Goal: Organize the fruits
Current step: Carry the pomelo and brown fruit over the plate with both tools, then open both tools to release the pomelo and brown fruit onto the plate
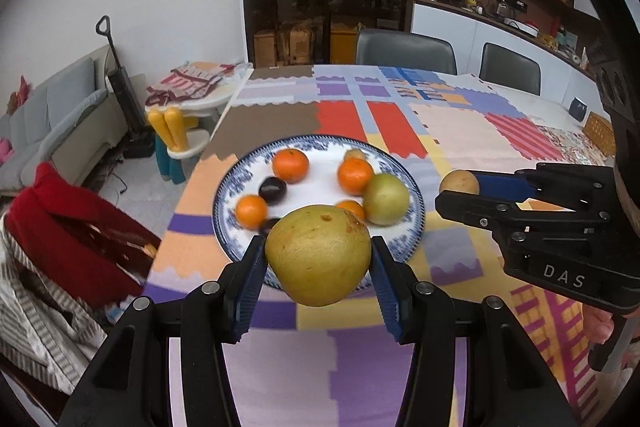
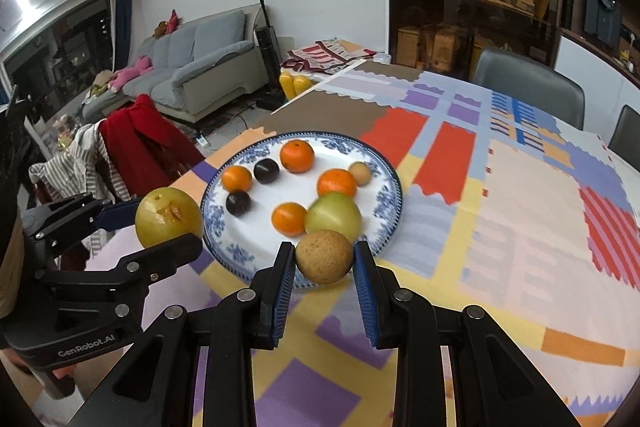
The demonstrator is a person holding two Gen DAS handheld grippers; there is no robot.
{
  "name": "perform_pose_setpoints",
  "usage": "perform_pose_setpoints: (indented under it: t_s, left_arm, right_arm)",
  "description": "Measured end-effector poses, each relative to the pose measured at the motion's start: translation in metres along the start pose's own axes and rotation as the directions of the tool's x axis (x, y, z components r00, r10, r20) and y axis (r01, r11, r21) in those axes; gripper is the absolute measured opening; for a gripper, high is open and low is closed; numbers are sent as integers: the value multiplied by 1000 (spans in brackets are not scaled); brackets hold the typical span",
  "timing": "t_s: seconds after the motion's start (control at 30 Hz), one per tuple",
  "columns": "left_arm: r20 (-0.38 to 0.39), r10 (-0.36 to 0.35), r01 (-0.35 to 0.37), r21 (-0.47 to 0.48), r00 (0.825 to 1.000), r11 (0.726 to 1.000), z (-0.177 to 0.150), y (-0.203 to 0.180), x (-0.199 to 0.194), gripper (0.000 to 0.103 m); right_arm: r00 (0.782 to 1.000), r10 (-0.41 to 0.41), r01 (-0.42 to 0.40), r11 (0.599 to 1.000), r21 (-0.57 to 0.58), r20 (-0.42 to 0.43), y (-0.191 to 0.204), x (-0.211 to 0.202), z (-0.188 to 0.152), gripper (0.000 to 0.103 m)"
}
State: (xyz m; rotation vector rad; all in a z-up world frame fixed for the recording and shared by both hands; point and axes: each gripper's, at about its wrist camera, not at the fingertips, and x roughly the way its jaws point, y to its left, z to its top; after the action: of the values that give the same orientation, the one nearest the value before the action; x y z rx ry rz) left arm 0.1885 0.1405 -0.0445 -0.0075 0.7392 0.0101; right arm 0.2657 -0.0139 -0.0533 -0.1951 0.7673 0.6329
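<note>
My left gripper [image 1: 318, 259] is shut on a large yellow-green pear [image 1: 318, 255] and holds it above the near rim of a blue-and-white plate [image 1: 416, 199]. My right gripper [image 2: 324, 259] is shut on a small brown round fruit [image 2: 324, 257] above the plate's near rim [image 2: 390, 223]. The plate holds several oranges [image 2: 296, 155], two dark plums [image 2: 266, 171], a green apple [image 2: 333, 215] and a small tan fruit [image 2: 359, 173]. Each gripper shows in the other's view: the right one [image 1: 460, 187] to the right, the left one [image 2: 168, 217] to the left.
A colourful patchwork cloth [image 2: 500, 211] covers the table. Two grey chairs [image 1: 404, 51] stand at the far side. A chair draped with red and striped clothes [image 1: 68, 227] stands left of the table. A basket [image 1: 600, 131] sits far right.
</note>
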Motion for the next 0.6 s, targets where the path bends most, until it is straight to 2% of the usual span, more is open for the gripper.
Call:
perform_pose_setpoints:
  t_s: [0.6]
  left_arm:
    - [5,-32,31,49,999,998,28,34,51,50]
  right_arm:
    - [1000,20,-20,999,-26,9,10,46,41,31]
